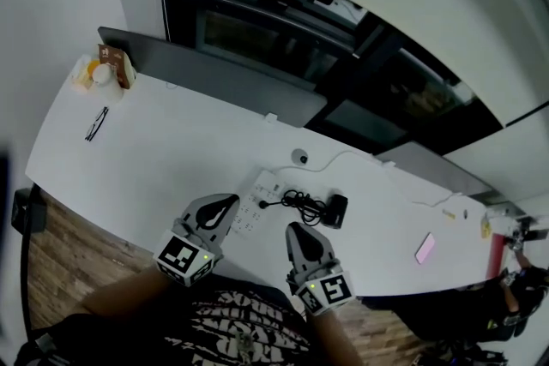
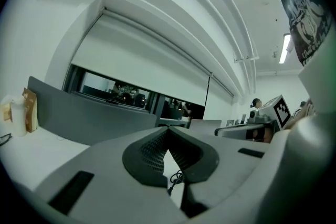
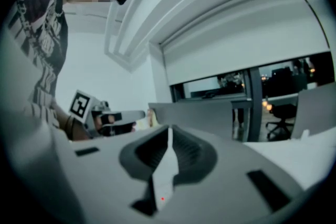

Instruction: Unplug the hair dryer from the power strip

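Head view: left hand-held gripper [image 1: 225, 203] and right hand-held gripper [image 1: 297, 229] pressed together, empty, near power strip [image 1: 264, 184], seemingly loose, draggable by cord [image 1: 300, 201].

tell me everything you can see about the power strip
The power strip is a white, plastic-looking bar with rows of dark socket holes, lying flat and slanted on the white table. One black plug sits in it near the middle; its black cord bunches up just to the right. The left hand-held gripper is close by its left edge; whether they touch can't be told.
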`<state>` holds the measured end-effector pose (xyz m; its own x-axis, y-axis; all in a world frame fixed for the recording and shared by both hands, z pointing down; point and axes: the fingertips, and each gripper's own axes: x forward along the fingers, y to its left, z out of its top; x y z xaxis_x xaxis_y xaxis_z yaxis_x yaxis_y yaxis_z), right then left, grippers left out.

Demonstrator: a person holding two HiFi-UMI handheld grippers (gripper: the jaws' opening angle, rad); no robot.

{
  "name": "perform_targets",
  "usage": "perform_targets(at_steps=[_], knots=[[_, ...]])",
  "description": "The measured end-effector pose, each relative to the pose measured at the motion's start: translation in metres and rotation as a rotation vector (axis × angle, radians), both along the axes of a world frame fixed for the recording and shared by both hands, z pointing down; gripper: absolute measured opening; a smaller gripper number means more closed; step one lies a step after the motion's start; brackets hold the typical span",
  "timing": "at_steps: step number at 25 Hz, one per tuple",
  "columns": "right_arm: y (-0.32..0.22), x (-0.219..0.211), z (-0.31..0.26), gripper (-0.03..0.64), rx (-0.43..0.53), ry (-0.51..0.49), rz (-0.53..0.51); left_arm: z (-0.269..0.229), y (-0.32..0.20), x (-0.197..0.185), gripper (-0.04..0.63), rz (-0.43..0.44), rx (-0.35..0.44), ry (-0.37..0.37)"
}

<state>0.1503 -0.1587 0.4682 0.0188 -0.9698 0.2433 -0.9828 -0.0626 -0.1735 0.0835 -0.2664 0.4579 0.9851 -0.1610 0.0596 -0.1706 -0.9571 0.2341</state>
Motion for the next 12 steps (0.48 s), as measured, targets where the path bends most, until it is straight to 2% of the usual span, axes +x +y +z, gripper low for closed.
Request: perform_targets(at_steps=[3,6,9,10,11,12], knots=[[-0.001,-0.005,0.021,0.046,-0.045,-0.014,0.026,0.035,0.003,0.009,0.026,0.071,-0.076,-0.080],[-0.005,-0.008,0.074,0.046,-0.141,-0.065,0.013,0.096,0.012,0.017,0.026,0.130,-0.186,-0.233],[-0.011,-0.007,0.137,0.049,-0.247,-0.147,0.011,0.153,0.027,0.020,0.026,0.148,-0.294,-0.363],[-0.014,-0.005,0.157,0.081,-0.279,-0.175,0.014,0.168,0.030,0.023,0.026,0.147,-0.312,-0.393],[-0.018,-0.001,0.175,0.176,-0.305,-0.204,0.019,0.180,0.033,0.026,0.026,0.144,-0.317,-0.416],[-0.023,0.004,0.190,0.204,-0.319,-0.234,0.032,0.192,0.036,0.031,0.026,0.141,-0.314,-0.435]])
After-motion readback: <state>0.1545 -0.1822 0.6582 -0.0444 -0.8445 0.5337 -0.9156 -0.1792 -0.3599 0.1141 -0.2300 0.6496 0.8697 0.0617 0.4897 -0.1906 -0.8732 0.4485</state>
